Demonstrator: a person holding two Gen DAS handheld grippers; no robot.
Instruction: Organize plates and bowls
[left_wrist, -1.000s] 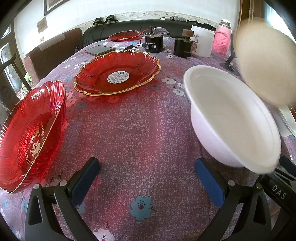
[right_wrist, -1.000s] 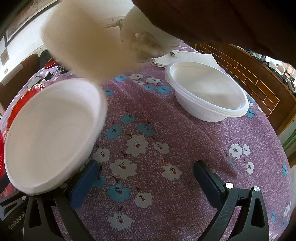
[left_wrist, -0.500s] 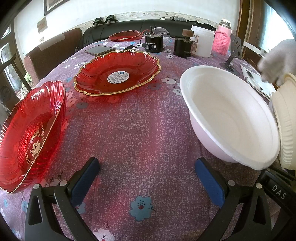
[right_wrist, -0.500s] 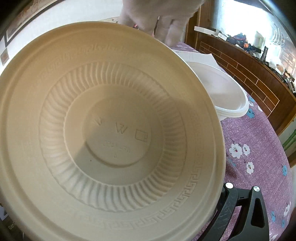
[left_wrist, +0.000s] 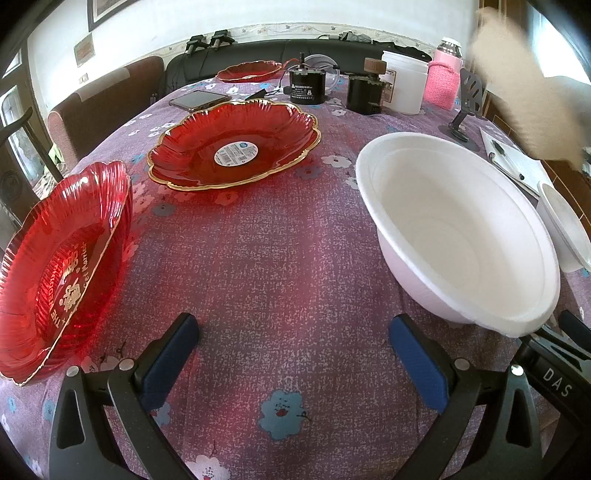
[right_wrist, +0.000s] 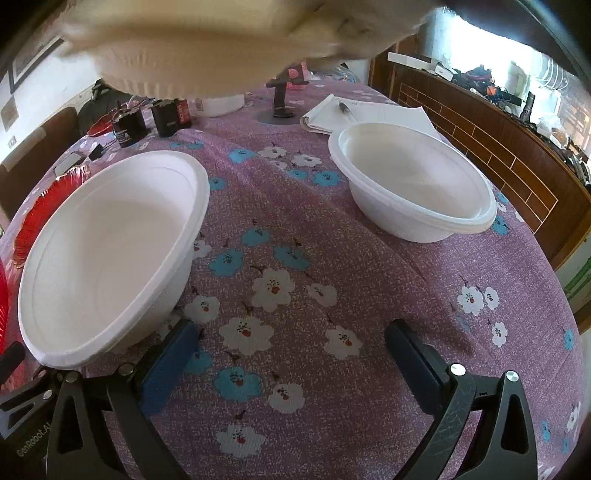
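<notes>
Lifted away overhead, cream plate (right_wrist: 192, 48) blurs; both claws gape empty beside white bowl (left_wrist: 461, 229).

I'm in a home dining rm: floral tablecloth (left_wrist: 280, 236), upholstered chair (left_wrist: 107, 107), framed pic (left_wrist: 107, 9) on wall.

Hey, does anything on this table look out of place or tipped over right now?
Yes. The near red plate at the left edge sits tilted, its far rim raised, unlike the flat red plate. A blurred cream dish also hangs in the air above the table. Both white bowls stand upright.
</notes>
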